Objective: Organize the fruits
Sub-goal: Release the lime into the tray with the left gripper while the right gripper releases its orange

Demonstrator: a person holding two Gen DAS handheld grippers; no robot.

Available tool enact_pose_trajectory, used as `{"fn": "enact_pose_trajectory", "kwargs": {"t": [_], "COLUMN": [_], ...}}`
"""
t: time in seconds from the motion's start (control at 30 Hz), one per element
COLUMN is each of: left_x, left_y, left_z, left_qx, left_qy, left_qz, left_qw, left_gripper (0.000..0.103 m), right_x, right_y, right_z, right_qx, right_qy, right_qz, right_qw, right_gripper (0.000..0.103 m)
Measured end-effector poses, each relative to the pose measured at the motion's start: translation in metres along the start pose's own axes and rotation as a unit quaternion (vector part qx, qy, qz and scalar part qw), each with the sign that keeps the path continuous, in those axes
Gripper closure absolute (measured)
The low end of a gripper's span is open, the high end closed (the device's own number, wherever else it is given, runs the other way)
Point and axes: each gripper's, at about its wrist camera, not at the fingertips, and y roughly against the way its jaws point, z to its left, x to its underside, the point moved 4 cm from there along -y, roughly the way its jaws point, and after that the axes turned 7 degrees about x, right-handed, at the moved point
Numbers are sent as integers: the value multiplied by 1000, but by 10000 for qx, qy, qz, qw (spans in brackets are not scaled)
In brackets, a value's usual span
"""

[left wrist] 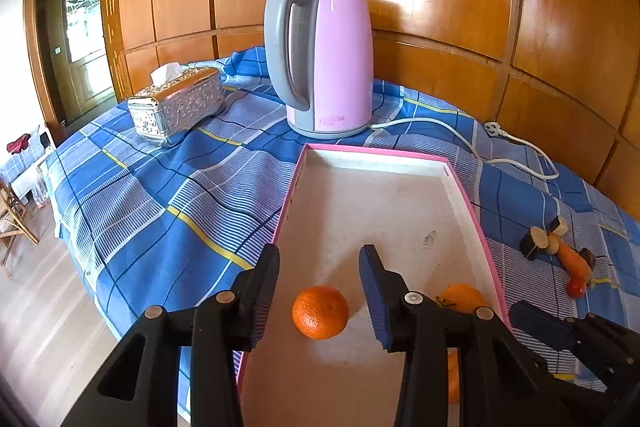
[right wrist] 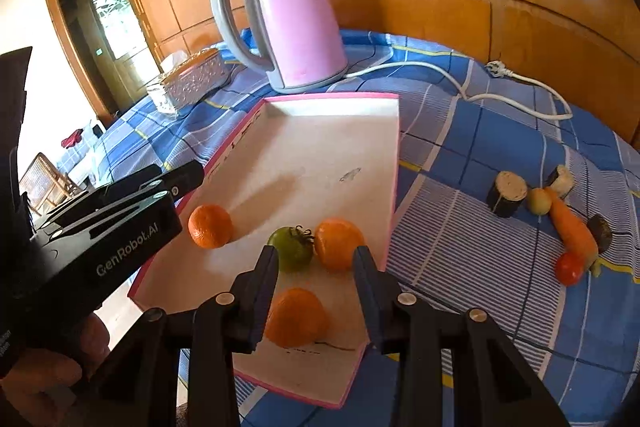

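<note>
Left tool open over orange

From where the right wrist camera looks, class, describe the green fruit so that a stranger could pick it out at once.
Find the pink-rimmed tray lying on the blue checked cloth in front of the pink kettle. Near its closer end sits a cluster of round fruits, and the green tomato rests against an orange on its right. It is the only green piece in the tray and has a dark stalk on top.
</note>
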Motion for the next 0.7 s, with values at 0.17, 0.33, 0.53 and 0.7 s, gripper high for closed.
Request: {"fn": "enact_pose_trajectory", "kwargs": {"t": [0.17, 0.33, 0.53, 0.7], "left_x": [1, 1, 3, 3], "left_y": [2, 5, 8, 10], "left_z": [-5, -13, -22, -30], "left_qx": [21, 71, 133, 173], "left_qy": [-57, -151, -259, -351], "left_qz": [-5, -28, -46, -65], "left_qw": [10000, 9999, 9996, 9992], "left_gripper": [61, 61, 61, 61], "right_x": [0, -1, -1, -1], "right_y": [4, 10, 17, 22], "right_z": [-6, -16, -26, -34], "right_qx": [161, 432, 693, 850], "right_qy": [-103, -166, -228, -264], "right_qz": [-62, -195, -322, -411], "right_qw": [9998, 9987, 9968, 9952], "right_gripper": [63, 63, 63, 63]}}
